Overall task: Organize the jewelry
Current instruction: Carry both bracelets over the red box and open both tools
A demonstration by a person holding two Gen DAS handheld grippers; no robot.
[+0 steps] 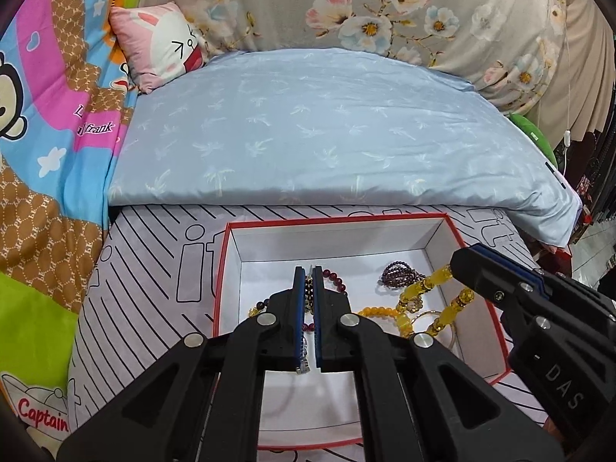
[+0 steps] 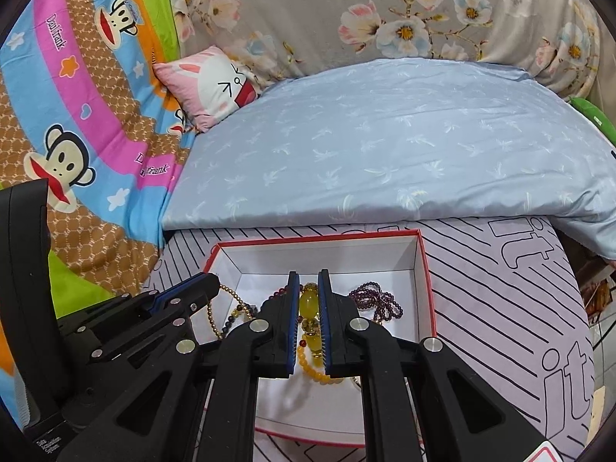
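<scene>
A red-rimmed white box (image 1: 435, 236) lies on the bed and holds several bead strings. My left gripper (image 1: 308, 274) is inside it, shut on a dark bead strand (image 1: 308, 292), beside red beads (image 1: 334, 278). My right gripper (image 2: 308, 278) is shut on a yellow bead bracelet (image 2: 308, 302) over the same box (image 2: 421, 265). In the left wrist view the right gripper (image 1: 467, 260) holds the yellow beads (image 1: 415, 288) up from the right. A purple bead bracelet (image 1: 398, 273) lies at the box's back right; it also shows in the right wrist view (image 2: 375, 300). The left gripper (image 2: 208, 283) holds a gold-bead strand (image 2: 227, 292).
The box sits on a grey sheet with black lines (image 1: 146, 269). A pale blue duvet (image 1: 308, 134) lies behind it, a pink rabbit cushion (image 1: 161, 46) at back left, and a bright monkey-print blanket (image 1: 46, 123) along the left.
</scene>
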